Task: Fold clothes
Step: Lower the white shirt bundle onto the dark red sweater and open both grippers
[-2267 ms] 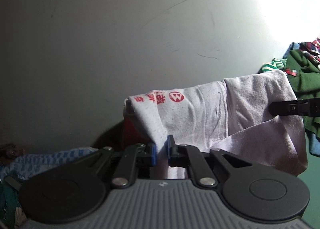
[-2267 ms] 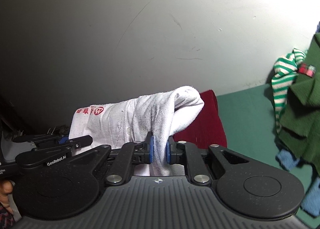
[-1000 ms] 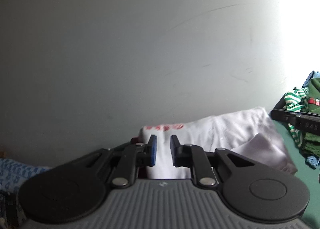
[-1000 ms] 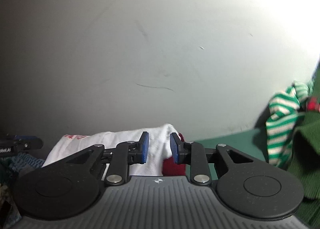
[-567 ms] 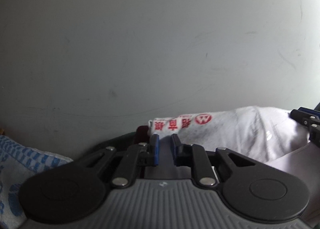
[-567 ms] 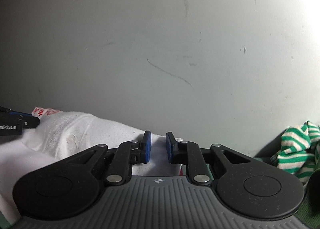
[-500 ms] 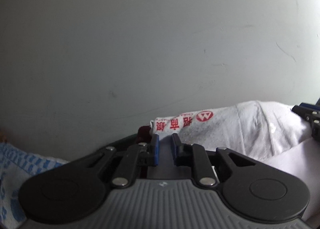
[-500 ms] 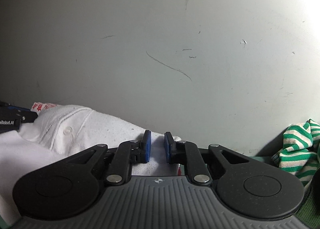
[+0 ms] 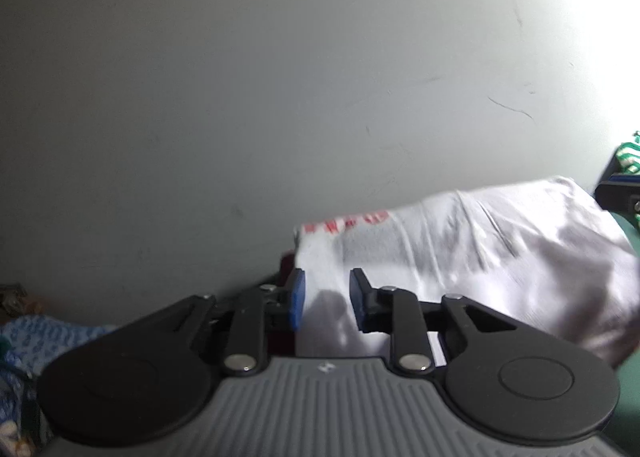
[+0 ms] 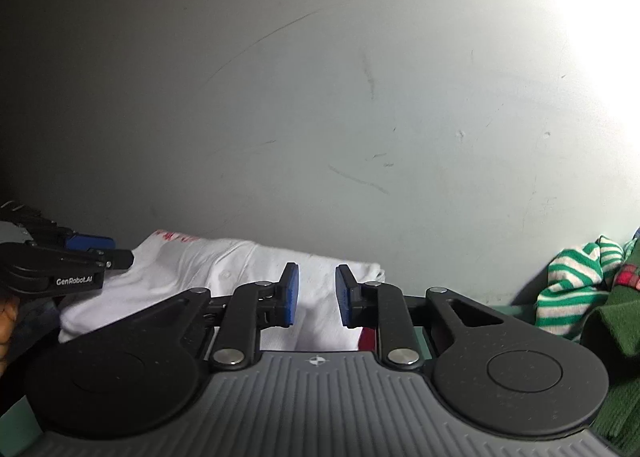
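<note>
The white shirt (image 9: 460, 249) lies as a compact folded bundle against the grey wall (image 9: 280, 77), its red lettering along the far top edge, and it sits on a dark red garment (image 10: 366, 339) that shows just under its near edge, so this piece looks folded and stacked. The left gripper (image 9: 326, 303) has its jaws opening; the shirt's left end lies between and just beyond its blue pads (image 9: 297, 303), but a gap shows on both sides and the pads do not press the cloth, so it reads as released. The right gripper (image 10: 314, 295) is opening too, with the shirt's right end behind its tips and clear space between the pads (image 10: 290, 295); it grasps nothing. Judging by this, the fold of the white shirt is done and the grip is being let go, with at most a final smoothing left on it. Plenty remains: a heap at the right holds a green-and-white striped garment (image 10: 572, 285) and a dark green one (image 10: 612, 321), both crumpled on the green table (image 10: 502, 311), and a blue patterned cloth (image 9: 44, 337) lies bunched at the left. Whether that blue cloth is already folded cannot be told. The likely next step is to draw both grippers off and reach for the heap.
</note>
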Available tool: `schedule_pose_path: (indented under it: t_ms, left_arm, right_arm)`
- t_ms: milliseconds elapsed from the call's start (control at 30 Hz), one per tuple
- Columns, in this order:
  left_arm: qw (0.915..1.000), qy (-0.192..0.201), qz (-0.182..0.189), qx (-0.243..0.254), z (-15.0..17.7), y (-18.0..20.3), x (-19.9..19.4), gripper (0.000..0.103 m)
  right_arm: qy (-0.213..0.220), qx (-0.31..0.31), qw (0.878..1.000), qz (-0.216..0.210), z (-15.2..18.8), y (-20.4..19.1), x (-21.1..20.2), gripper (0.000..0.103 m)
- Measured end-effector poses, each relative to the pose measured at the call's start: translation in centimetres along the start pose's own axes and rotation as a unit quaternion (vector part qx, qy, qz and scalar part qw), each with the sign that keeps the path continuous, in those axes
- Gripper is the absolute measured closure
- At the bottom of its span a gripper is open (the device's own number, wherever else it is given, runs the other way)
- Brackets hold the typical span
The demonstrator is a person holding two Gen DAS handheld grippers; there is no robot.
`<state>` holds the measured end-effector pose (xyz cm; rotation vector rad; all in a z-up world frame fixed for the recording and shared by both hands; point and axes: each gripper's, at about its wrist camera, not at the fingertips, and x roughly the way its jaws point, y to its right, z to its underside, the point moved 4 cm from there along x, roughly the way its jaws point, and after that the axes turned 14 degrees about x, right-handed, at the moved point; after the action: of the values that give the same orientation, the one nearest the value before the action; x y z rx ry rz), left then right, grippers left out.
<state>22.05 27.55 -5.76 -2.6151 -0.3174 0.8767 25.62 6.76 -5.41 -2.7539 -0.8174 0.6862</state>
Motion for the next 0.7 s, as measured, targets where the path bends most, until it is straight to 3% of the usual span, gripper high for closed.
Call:
schedule_pose_path:
  t_ms: [233, 367, 567, 700]
  left_arm:
    - [0.9998, -0.017, -0.003, 0.005, 2.2, -0.6, 0.9, 0.075]
    - [0.9992, -0.014, -0.009, 0.035, 2.2, 0.3, 0.9, 0.076]
    - [1.0, -0.006, 0.002, -0.006, 1.7, -1.5, -1.7, 0.076]
    - [0.9999, -0.009, 0.01, 0.005, 2.1, -0.6, -2.9, 0.076]
  right_arm:
    - [-0.057, 0.007, 0.997, 0.047, 2.6, 1.5, 0.4, 0.083]
    - [-0.05, -0.016, 0.997, 0.058, 2.5, 0.8, 1.5, 0.083]
    - [-0.018, -0.001, 0.999, 0.036, 0.9, -1.1, -0.8, 0.082]
    - [-0.048, 0.006, 0.998, 0.033, 2.5, -1.6, -1.2, 0.082]
